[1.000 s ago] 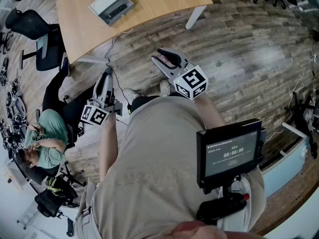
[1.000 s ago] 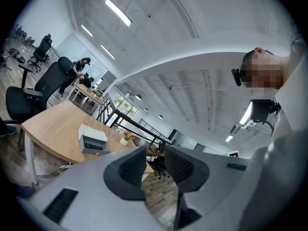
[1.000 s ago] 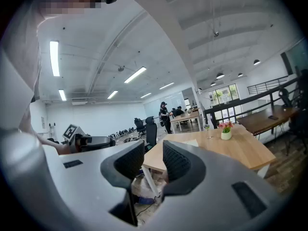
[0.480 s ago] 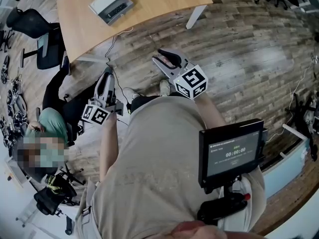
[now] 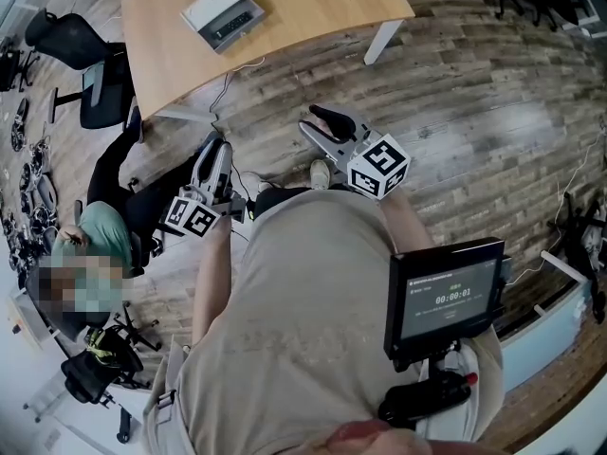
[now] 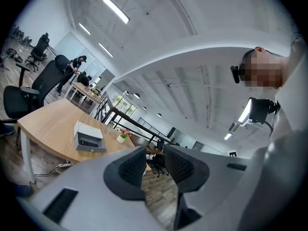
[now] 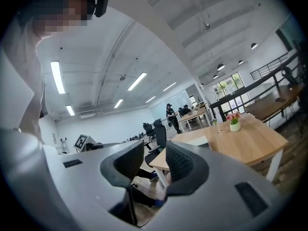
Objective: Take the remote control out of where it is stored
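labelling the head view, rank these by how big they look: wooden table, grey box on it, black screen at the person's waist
1. wooden table
2. black screen, though it sits nearest the camera, which enlarges it
3. grey box

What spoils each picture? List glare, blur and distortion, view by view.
Head view: fisheye curves the floor planks; pale glare on them at right. Left gripper view: black round border, ceiling light strips blown out. Right gripper view: same border; the near gripper looks slightly soft.
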Action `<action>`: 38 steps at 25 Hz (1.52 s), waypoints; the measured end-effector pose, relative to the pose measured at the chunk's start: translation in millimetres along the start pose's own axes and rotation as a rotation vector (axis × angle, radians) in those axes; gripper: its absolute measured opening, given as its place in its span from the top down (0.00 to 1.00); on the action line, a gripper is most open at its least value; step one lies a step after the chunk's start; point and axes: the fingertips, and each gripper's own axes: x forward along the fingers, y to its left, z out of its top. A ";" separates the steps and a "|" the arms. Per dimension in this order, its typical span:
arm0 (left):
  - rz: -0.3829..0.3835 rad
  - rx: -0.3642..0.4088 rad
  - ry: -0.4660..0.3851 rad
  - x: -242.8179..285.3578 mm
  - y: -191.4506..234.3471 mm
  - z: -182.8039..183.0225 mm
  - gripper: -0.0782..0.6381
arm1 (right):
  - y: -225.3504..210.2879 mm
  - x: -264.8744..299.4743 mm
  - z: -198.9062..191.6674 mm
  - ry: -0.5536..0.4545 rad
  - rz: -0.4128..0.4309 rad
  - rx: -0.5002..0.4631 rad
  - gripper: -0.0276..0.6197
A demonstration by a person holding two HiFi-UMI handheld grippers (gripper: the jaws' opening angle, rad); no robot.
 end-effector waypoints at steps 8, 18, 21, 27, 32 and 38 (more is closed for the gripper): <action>-0.006 -0.005 -0.007 1.6 -3.7 -4.7 0.75 | 5.7 -2.0 -4.7 -0.003 0.035 -0.026 0.76; -0.013 -0.010 0.004 2.6 -8.0 0.4 0.75 | 11.7 6.2 -1.0 0.023 0.040 -0.057 0.76; -0.022 -0.013 0.018 5.8 -8.1 -2.9 0.75 | 5.5 4.5 -2.3 0.027 0.009 -0.051 0.76; -0.066 -0.015 0.040 19.9 -2.2 0.8 0.75 | -11.5 -0.9 -1.6 0.011 -0.060 -0.029 0.76; -0.104 -0.012 0.063 36.9 16.8 21.9 0.75 | -20.6 19.5 3.2 -0.001 -0.107 -0.023 0.76; -0.146 0.012 0.080 47.7 49.4 58.3 0.75 | -24.6 63.7 17.4 -0.030 -0.149 -0.022 0.76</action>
